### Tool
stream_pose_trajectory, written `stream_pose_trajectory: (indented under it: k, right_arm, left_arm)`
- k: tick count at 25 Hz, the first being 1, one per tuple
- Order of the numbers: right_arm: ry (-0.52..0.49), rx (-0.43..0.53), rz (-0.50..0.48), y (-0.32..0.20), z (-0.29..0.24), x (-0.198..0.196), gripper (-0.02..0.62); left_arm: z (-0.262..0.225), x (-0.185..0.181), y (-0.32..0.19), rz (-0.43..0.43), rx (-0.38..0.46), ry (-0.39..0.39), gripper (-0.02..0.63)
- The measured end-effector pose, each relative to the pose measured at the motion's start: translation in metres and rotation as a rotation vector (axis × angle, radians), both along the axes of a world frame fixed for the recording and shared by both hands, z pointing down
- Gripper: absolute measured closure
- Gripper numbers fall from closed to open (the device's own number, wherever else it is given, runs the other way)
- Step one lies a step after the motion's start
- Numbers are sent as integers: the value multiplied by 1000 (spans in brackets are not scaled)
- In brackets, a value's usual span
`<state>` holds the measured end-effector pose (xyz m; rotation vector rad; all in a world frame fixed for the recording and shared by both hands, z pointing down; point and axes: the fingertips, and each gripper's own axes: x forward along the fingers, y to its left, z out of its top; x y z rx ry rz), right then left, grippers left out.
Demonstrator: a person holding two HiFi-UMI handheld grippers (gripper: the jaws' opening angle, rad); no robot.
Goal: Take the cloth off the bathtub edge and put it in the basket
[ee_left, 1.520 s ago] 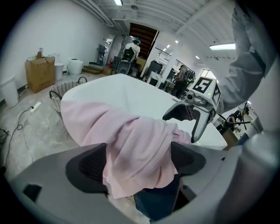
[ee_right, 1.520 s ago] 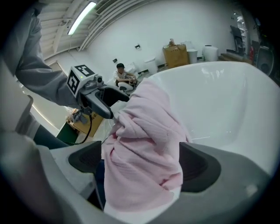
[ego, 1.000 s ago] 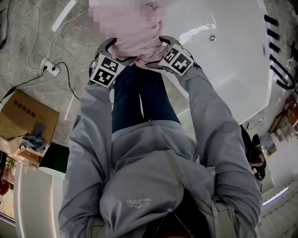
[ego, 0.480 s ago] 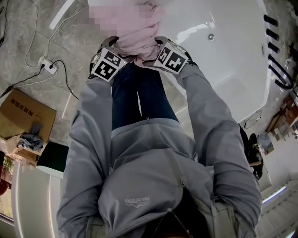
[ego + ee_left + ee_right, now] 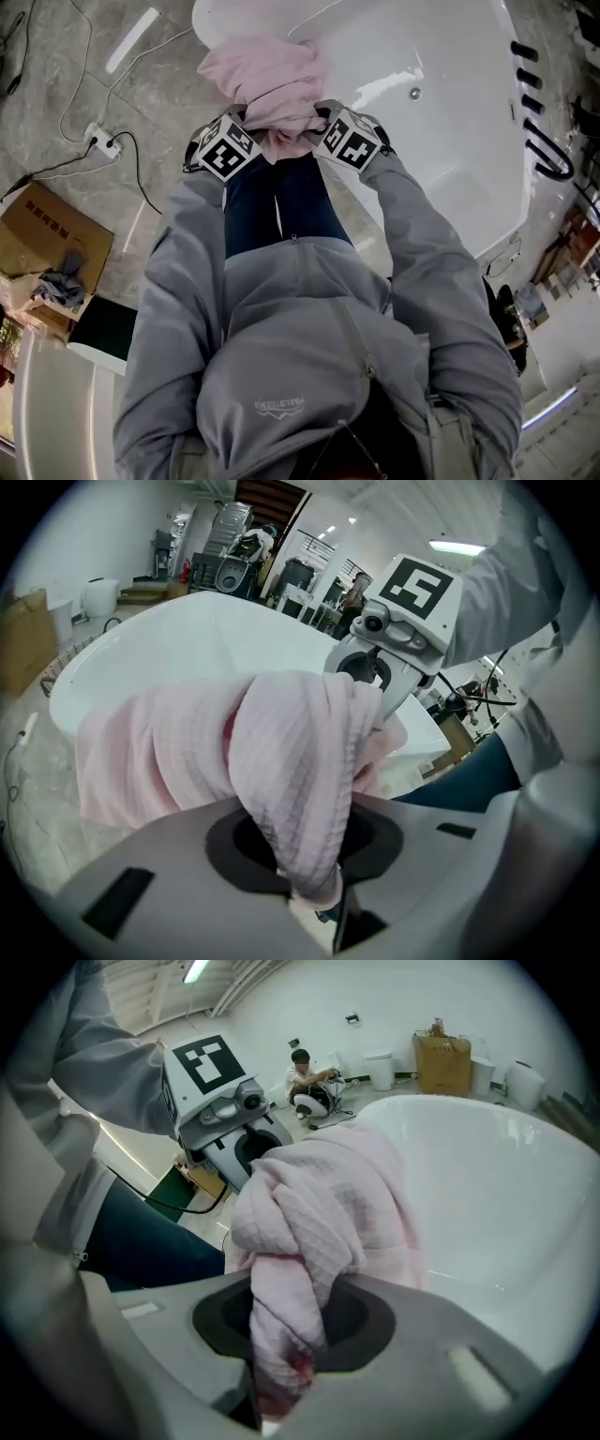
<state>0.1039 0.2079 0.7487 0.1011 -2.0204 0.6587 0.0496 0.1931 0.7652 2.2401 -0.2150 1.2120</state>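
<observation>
cloth (image 5: 272, 89), pale pink and waffle-textured, sits bunched in a heap at the near end of the white bathtub (image 5: 441, 122), over its rim. whether it still rests on the edge i cannot tell. the left gripper (image 5: 236, 131) and the right gripper (image 5: 330, 127) meet it from either side, close together. in the left gripper view a thick fold of the cloth runs down between the fingers, which are closing and pinch it. the right gripper view shows the same: a twisted fold is caught between its closing fingers. grey jacket sleeves (image 5: 187, 281) lead back from both grippers. on the grey stone floor (image 5: 169, 84) to the left lie a power strip (image 5: 101, 142) with cables and a cardboard box (image 5: 52, 234).
</observation>
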Motion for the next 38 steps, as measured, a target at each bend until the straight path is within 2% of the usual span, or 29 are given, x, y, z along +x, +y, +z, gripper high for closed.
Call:
stream_pose_trajectory:
  k: [8, 16, 25, 34, 38]
  right_arm:
    - [-23, 40, -14, 0, -46, -8, 499]
    - [-54, 113, -24, -6, -114, -13, 500]
    - [-87, 222, -42, -21, -205, -22, 502]
    - [-169, 389, -124, -36, -295, -47, 503]
    - [-214, 449, -164, -42, -331, -61, 503]
  left_arm:
    - [-47, -3, 4, 18, 43, -1, 518]
    - [-112, -3, 0, 33, 157, 8, 520]
    - [-194, -2, -18, -34, 291, 42, 522]
    - [-282, -24, -33, -84, 477, 28, 522]
    - [-319, -38, -37, -144, 553, 19, 522]
